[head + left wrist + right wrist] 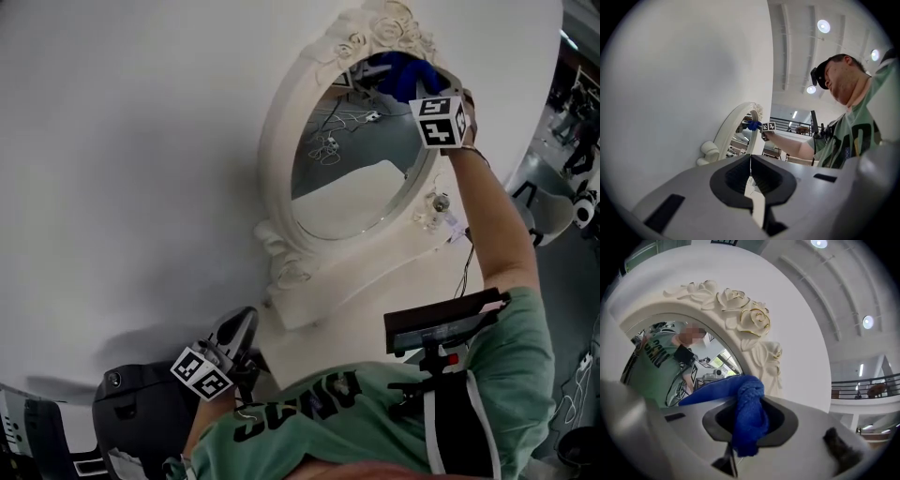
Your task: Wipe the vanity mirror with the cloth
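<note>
An oval vanity mirror (352, 183) in a cream frame carved with roses (740, 310) stands against a white wall. My right gripper (427, 94) is shut on a blue cloth (747, 416) and holds it against the glass near the top of the frame. The cloth (403, 73) bunches between the jaws and trails left over the glass. My left gripper (230, 352) hangs low by the mirror's base, shut with nothing between its jaws (751, 180). In the left gripper view the mirror (738, 136) and the cloth (753, 125) show small and far off.
The mirror rests on a cream stand (328, 291) with small drawer knobs (439, 202). The white wall (131, 169) fills the left side. A black device (445, 323) is strapped to the person's chest. A dark chair (141, 412) sits at the lower left.
</note>
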Action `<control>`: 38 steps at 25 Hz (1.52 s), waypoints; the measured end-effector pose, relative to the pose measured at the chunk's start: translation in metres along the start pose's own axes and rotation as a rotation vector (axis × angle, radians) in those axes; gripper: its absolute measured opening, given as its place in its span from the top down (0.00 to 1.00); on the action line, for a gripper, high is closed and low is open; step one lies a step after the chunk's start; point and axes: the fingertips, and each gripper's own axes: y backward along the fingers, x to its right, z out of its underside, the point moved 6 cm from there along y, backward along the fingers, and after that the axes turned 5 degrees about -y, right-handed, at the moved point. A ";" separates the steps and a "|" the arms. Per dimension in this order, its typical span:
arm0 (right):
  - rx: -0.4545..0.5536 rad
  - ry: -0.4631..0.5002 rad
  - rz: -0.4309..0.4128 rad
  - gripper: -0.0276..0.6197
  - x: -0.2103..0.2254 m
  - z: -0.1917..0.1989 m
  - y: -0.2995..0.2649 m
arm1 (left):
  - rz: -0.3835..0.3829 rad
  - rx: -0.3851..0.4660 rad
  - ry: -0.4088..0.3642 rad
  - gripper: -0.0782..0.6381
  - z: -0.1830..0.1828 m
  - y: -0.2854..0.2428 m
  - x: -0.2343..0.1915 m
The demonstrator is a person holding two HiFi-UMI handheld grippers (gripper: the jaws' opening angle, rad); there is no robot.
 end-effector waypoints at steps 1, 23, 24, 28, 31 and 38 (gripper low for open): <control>0.001 0.006 -0.001 0.83 -0.003 -0.003 -0.002 | 0.001 0.002 0.000 0.87 0.000 0.000 0.000; -0.289 0.059 -0.101 0.85 -0.111 0.220 0.033 | 0.042 -0.120 0.062 0.87 0.027 -0.028 0.001; -0.332 0.068 -0.121 0.85 -0.124 0.242 0.037 | 0.039 -0.127 0.064 0.87 0.027 -0.030 0.001; -0.499 0.174 -0.221 0.84 -0.171 0.319 0.051 | 0.026 -0.151 0.071 0.87 0.033 -0.037 0.002; -0.535 0.263 -0.251 0.84 -0.193 0.352 0.058 | 0.014 -0.160 0.070 0.87 0.035 -0.039 0.000; -0.532 0.291 -0.298 0.84 -0.197 0.354 0.056 | 0.009 -0.155 0.081 0.87 0.038 -0.041 -0.003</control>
